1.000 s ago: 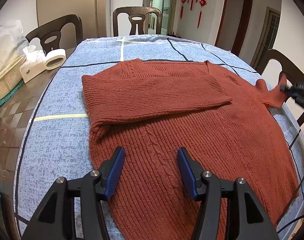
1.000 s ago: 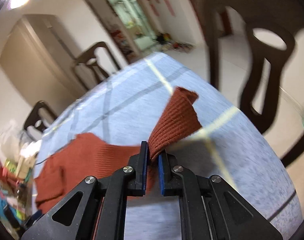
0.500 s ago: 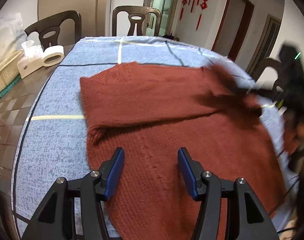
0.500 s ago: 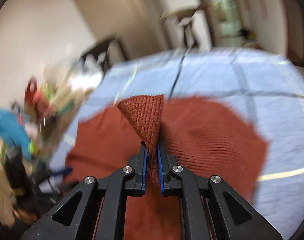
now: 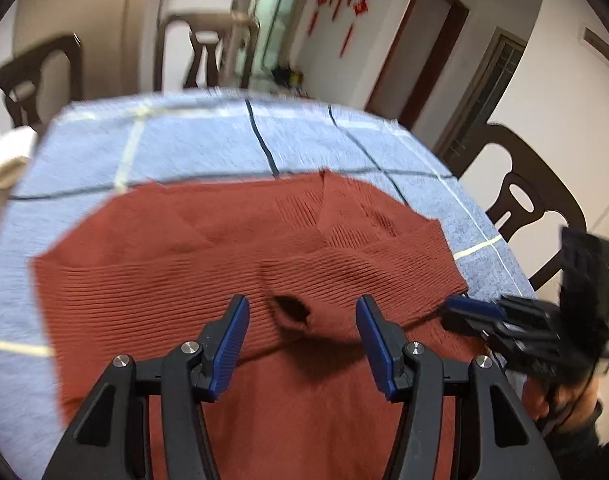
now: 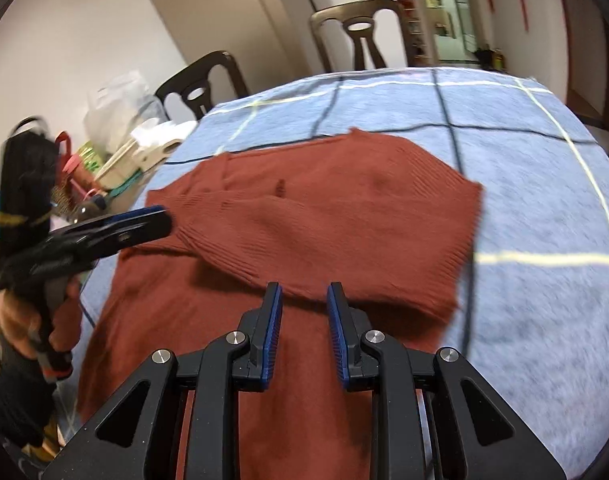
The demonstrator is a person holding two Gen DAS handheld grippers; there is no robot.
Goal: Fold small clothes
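On the blue cloth [image 6: 544,184] lies the sweater [image 6: 312,216], both sleeves crossed over its chest. Right gripper [image 6: 303,312]: jaws have just been opening, nothing between them, sleeve cuff released just ahead. Left gripper [image 5: 302,334]: half open, empty. Next, judged: clear the right jaws without snagging the cuff, then lift the hem evenly. Long axis runs neck-far, hem-near.

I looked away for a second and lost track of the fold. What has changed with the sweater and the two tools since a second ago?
The right tool carried the right sleeve across the sweater and laid it over the chest; its jaws have just been opening and the sleeve is no longer between them. The left sleeve stayed folded across, and the left tool stayed open and empty above the sweater's body.
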